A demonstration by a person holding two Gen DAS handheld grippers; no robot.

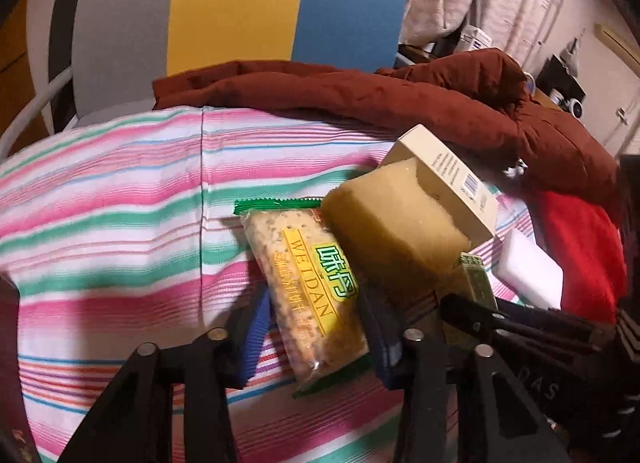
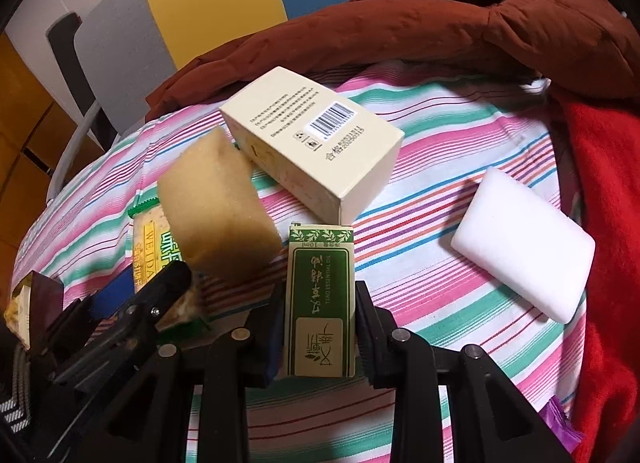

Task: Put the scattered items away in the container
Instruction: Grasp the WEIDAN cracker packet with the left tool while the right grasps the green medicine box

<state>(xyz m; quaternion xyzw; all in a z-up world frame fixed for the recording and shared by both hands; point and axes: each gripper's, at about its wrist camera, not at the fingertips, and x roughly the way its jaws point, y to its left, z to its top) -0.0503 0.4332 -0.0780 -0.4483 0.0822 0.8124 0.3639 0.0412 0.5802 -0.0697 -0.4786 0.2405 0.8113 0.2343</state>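
Note:
My left gripper (image 1: 318,329) holds a green-edged cracker packet (image 1: 308,283) between its blue pads, over the striped sheet. A yellow sponge (image 1: 396,231) leans tilted against the packet and a cream box (image 1: 444,183). My right gripper (image 2: 320,299) is shut on a green essential-oil box (image 2: 320,295), upright between its fingers. From the right wrist, the sponge (image 2: 220,215) and cream box (image 2: 312,143) lie just ahead and the cracker packet (image 2: 150,239) is at the left. A white block (image 2: 524,247) lies to the right. No container shows in either view.
Everything sits on a pink, green and white striped sheet (image 1: 120,203). A brown jacket (image 2: 440,23) is heaped along the far edge and a red cloth (image 2: 608,223) along the right. A grey, yellow and blue chair back (image 1: 240,3) stands behind.

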